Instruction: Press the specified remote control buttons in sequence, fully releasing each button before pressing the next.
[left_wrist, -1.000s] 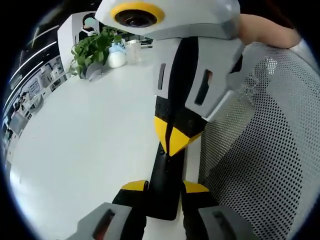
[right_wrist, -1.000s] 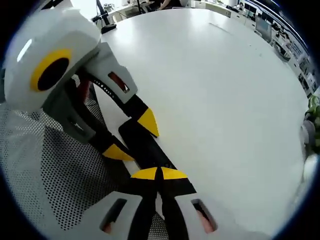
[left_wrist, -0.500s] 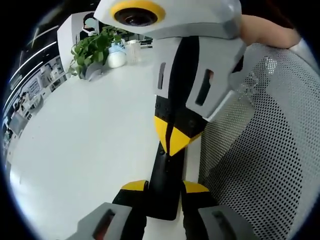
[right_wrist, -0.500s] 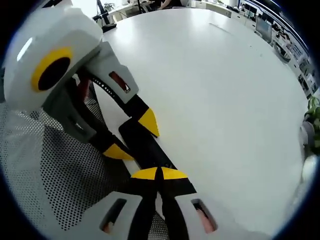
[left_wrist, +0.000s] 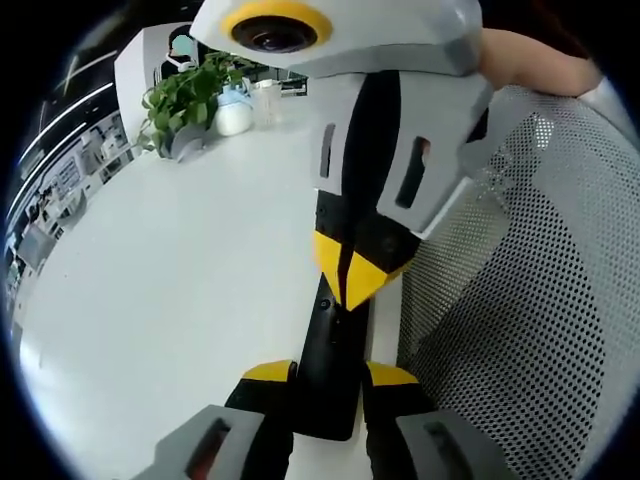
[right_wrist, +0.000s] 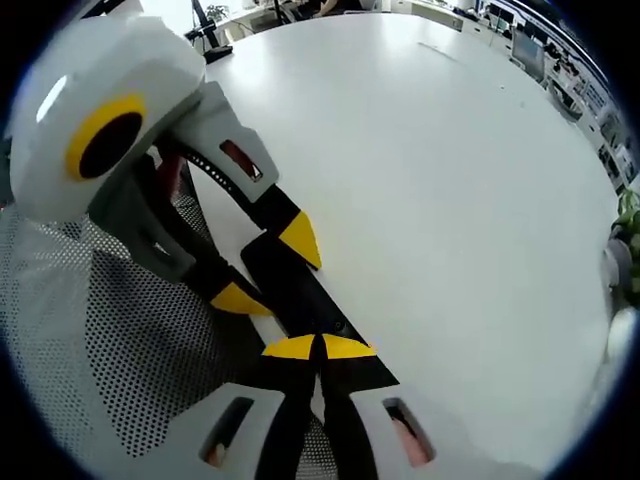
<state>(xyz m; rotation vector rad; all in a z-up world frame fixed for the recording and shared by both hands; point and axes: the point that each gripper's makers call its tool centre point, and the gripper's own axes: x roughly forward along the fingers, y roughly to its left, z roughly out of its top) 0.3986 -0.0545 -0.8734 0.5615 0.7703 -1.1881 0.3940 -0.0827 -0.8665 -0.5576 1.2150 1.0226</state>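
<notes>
A broad white table (left_wrist: 170, 280) spreads across the left of the left gripper view and the upper right of the right gripper view. A white perforated mesh chair back (left_wrist: 530, 300) takes the right side of the left gripper view and shows again at lower left in the right gripper view.

The left gripper (left_wrist: 330, 375) rises from the bottom centre of its own view, its yellow-tipped jaws parted on either side of the near end of the black remote control (left_wrist: 335, 360); whether they actually grip it I cannot tell. The remote lies flat at the table edge, just beside the chair.

The right gripper (right_wrist: 318, 347) has its yellow tips brought together, pressed down on the remote's top face, and holds nothing between them.

A potted green plant (left_wrist: 185, 100) stands at the upper left of the left gripper view, with a small white bottle (left_wrist: 235, 115) beside it.
</notes>
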